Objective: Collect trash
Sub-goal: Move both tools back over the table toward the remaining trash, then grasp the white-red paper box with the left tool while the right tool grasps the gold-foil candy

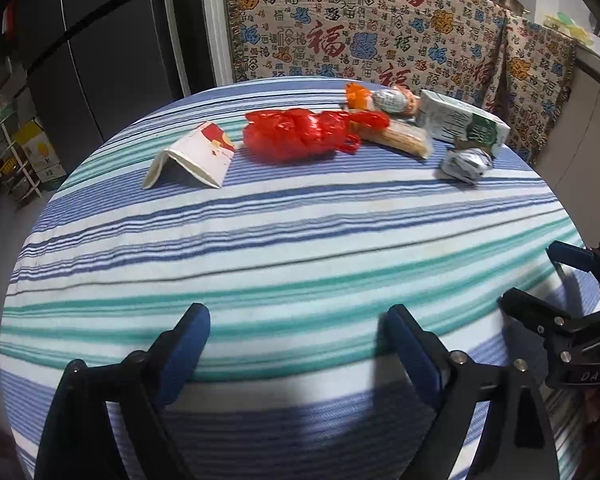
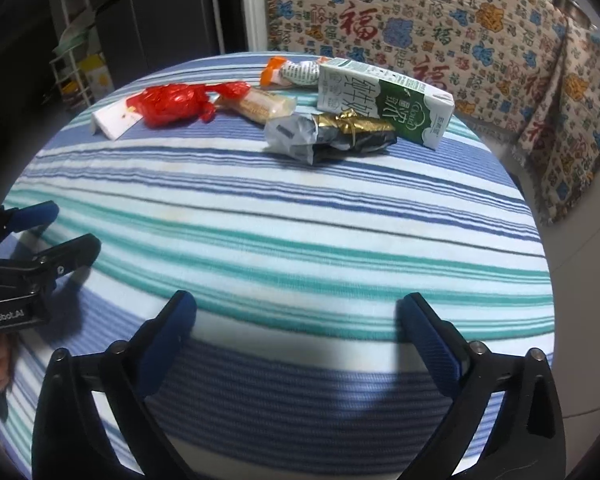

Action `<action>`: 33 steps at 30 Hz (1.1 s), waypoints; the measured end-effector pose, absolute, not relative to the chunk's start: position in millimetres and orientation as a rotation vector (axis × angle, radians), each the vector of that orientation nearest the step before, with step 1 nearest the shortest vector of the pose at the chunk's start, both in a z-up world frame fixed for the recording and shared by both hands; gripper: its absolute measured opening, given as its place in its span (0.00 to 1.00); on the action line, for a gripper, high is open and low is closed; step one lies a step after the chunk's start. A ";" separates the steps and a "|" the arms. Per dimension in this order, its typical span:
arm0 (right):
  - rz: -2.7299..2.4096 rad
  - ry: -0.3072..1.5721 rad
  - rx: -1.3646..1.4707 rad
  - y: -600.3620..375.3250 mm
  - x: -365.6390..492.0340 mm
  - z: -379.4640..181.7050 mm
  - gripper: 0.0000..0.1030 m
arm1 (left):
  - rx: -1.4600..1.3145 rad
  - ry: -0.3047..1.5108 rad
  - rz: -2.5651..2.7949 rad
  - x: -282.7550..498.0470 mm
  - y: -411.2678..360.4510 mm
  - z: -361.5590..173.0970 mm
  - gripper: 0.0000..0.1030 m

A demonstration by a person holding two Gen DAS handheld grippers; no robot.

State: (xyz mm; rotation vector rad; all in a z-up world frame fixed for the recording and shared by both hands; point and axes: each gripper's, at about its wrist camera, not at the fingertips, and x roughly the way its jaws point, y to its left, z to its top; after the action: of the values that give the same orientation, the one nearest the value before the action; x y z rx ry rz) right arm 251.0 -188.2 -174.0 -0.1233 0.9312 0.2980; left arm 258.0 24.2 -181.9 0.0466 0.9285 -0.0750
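Both grippers, left and right, hover spread wide over the striped table's near edge; trash (red bag, milk carton) lies far across. Only the right view shows the carton's print.

A crumpled red plastic bag, flattened white paper cup, green-and-white milk carton and crumpled silver wrapper are lying in a row.

Left claw black, blue ribbed pads, silver screws, right claw alike, white "GenRobot.AI" lettering
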 end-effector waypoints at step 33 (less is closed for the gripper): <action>0.295 0.932 -0.122 -183.5 257.7 -173.9 1.00 | 0.093 0.938 -0.114 391.6 96.3 -175.7 0.52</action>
State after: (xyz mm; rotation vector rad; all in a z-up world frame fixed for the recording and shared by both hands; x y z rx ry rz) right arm 257.7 -183.5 -173.9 -0.1218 0.9318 0.2953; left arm 391.6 96.3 -175.7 0.0934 0.9380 -0.1139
